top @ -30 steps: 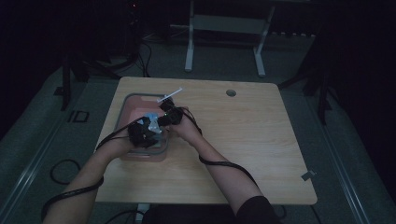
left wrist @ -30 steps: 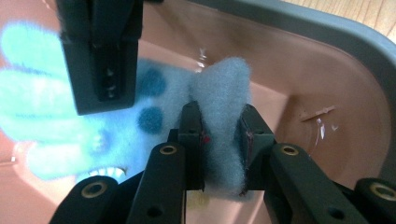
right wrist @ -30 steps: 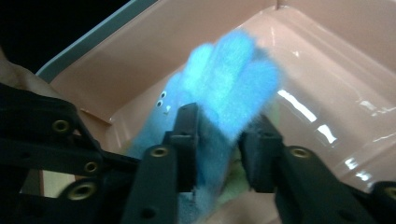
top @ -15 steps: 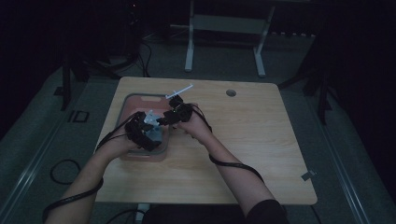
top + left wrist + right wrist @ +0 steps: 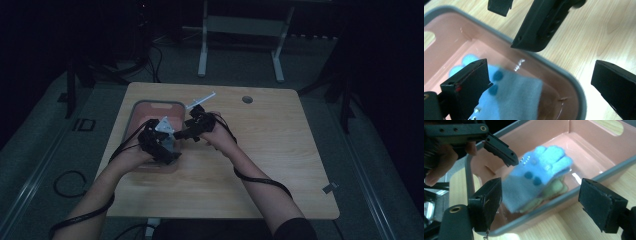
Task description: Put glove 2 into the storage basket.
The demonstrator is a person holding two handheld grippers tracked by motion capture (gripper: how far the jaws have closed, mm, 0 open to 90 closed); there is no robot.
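A pink bin with a grey rim (image 5: 150,106) stands at the table's left. In it lies a light blue glove (image 5: 536,177) with dark blue dots, blurred, on top of a yellowish glove (image 5: 554,188). My left gripper (image 5: 164,145) hovers over the bin's near right part. Its jaws have just been opening and stand wide, the blue glove (image 5: 516,95) below them and untouched. My right gripper (image 5: 186,132) hangs at the bin's right rim, aimed into it. Its jaws have just been opening too, wide apart, with the glove beyond them and free.
The wooden table (image 5: 270,150) stretches bare to the right of the bin, with a round cable hole (image 5: 247,99) near its far edge. Cables trail from both forearms off the near edge. A white desk frame (image 5: 240,30) stands on the floor behind.
Both hands have lifted a little and drawn apart over the bin, the right one shifting right. The light blue patch held between the grippers has dropped out of their grip.
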